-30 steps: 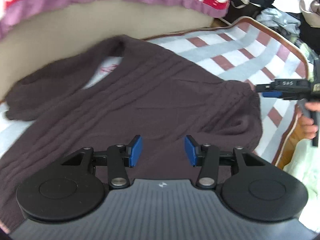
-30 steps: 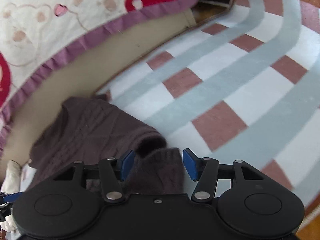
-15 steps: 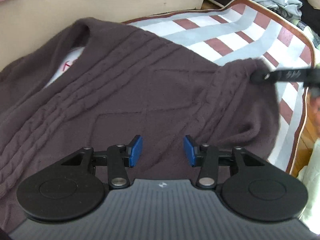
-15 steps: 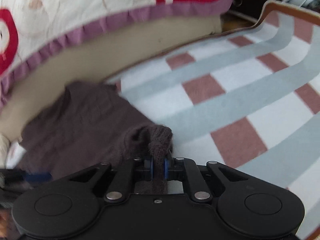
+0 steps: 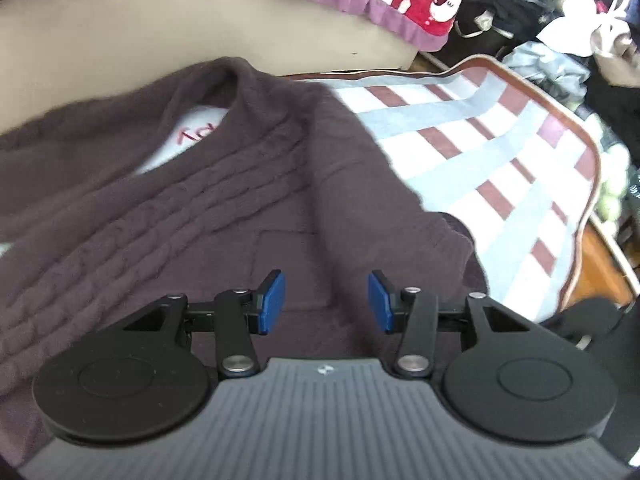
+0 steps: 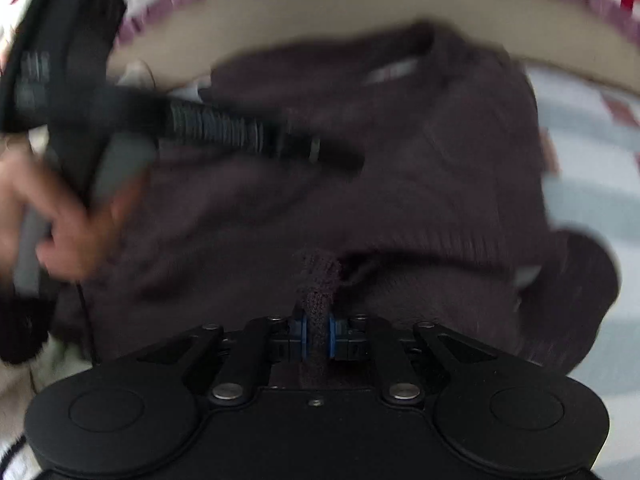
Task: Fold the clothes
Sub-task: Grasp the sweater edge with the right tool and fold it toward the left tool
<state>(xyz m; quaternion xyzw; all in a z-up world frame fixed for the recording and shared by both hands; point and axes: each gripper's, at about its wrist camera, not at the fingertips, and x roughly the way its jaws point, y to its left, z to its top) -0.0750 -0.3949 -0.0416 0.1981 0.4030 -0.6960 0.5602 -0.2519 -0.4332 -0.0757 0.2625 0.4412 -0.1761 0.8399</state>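
**Two grippers over one sweater: right clamped on knit, left spread wide**

Left gripper (image 5: pixel 326 306): its blue pads (image 5: pixel 272 300) stand far apart with nothing between them. It hangs above the lower body of the dark brown cable-knit sweater (image 5: pixel 224 208); whether the pads touch the fabric cannot be told from this view.

Right gripper (image 6: pixel 317 338): its blue pads are drawn in close on a narrow bunch of the sweater's ribbed knit (image 6: pixel 320 280), which rises as a small ridge between them and runs back under the gripper body. The grip is on fabric only.

Sweater position: it lies spread on a striped mat (image 5: pixel 500 168) of grey, white and reddish-brown blocks with a brown border. The collar end points toward a beige mattress side (image 5: pixel 160 28); a white label with red marks (image 5: pixel 192 136) shows inside the neck opening. One sleeve or side panel is folded over the body on the right side of the left wrist view.

Other items: a purple-trimmed quilt with a red bear print (image 5: pixel 432 0) sits above the mattress side. A heap of mixed clothing (image 5: pixel 560 20) lies beyond the mat's far corner. The right wrist view is heavily blurred; in it the person's left hand (image 6: pixel 60 216) grasps the handle of the other gripper.
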